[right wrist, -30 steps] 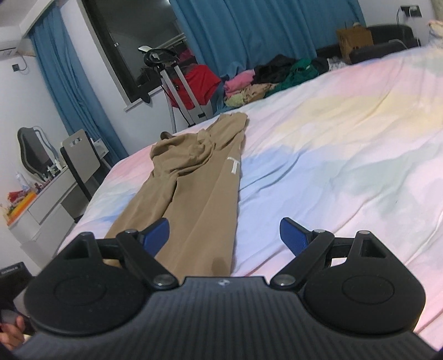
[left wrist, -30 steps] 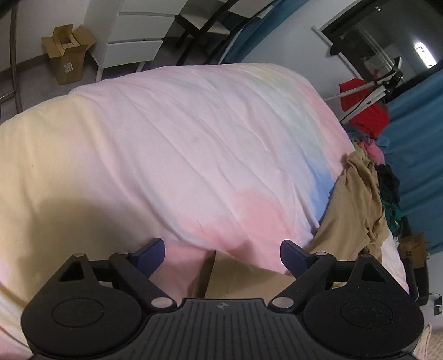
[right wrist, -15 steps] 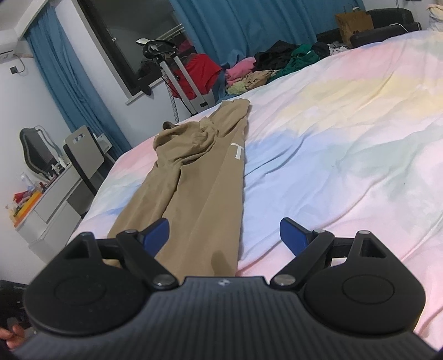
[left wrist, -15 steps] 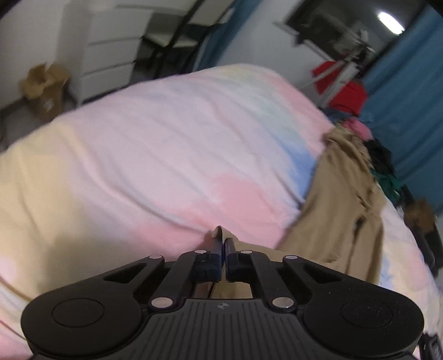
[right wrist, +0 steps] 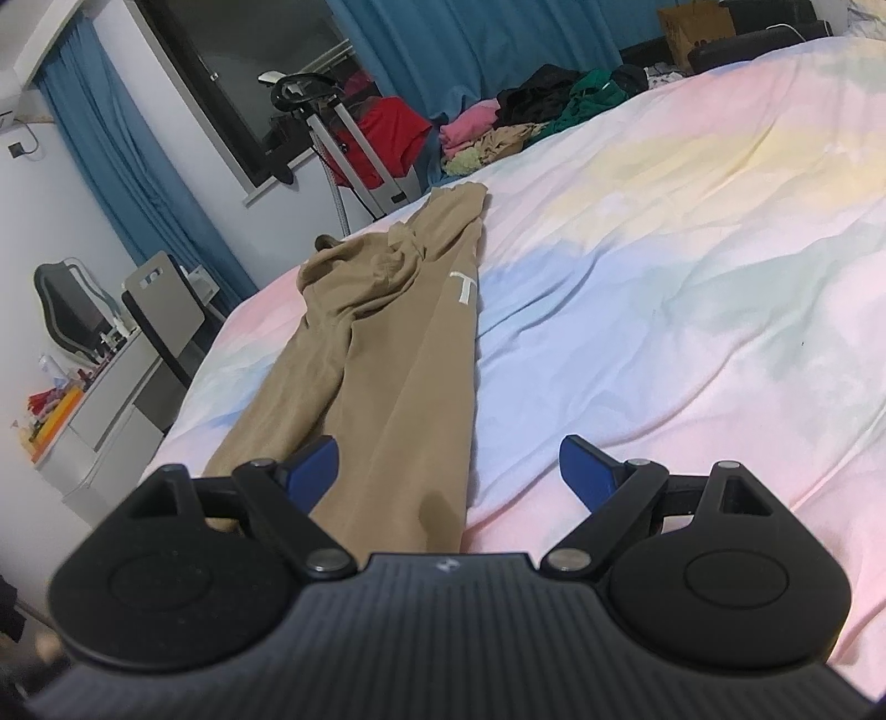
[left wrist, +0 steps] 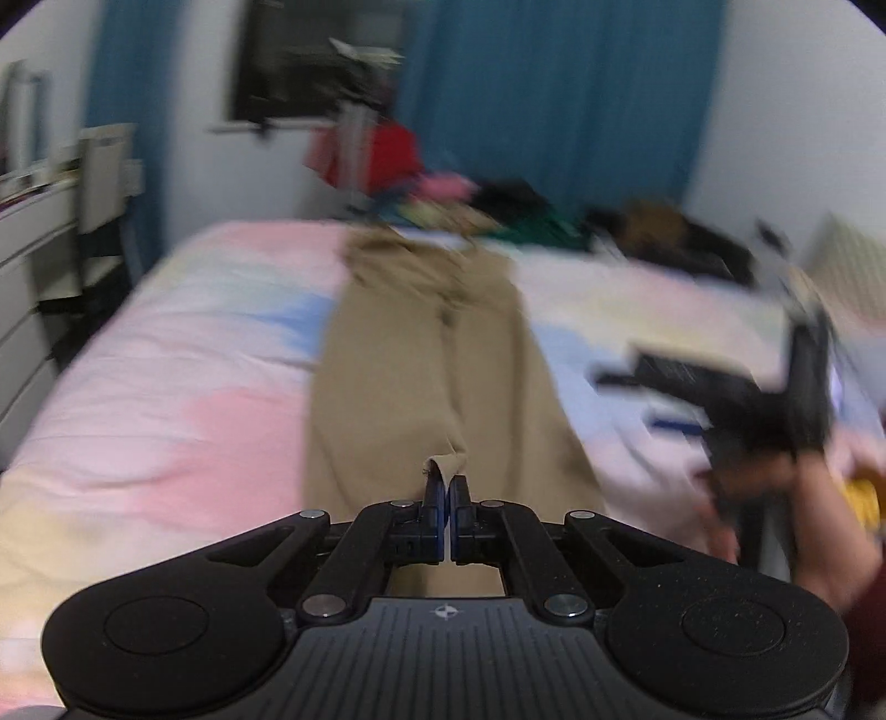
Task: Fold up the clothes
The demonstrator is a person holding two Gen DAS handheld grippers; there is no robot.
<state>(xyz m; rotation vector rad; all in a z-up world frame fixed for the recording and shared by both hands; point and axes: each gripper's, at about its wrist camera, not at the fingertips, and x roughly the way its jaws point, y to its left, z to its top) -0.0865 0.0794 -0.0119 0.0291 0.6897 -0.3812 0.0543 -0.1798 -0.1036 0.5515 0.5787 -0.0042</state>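
Note:
Tan trousers (left wrist: 432, 354) lie lengthwise on the pastel bed cover (left wrist: 166, 387), waist end far away. My left gripper (left wrist: 446, 487) is shut on the near hem of the trousers, a small fold of tan cloth sticking up between its blue pads. In the right wrist view the same trousers (right wrist: 387, 376) stretch away with a white mark on one leg. My right gripper (right wrist: 448, 465) stands open just above the near leg end, touching nothing. The right gripper (left wrist: 747, 399) also shows blurred at the right of the left wrist view, held by a hand.
A pile of mixed clothes (right wrist: 531, 122) lies at the far bed edge below blue curtains (right wrist: 470, 50). An exercise bike with a red garment (right wrist: 382, 138) stands by the window. A white dresser and chair (right wrist: 144, 332) are at the left.
My left gripper closed on the trouser hem, then swung round and rose, so its view now runs along the trousers. The right gripper stayed in place and open.

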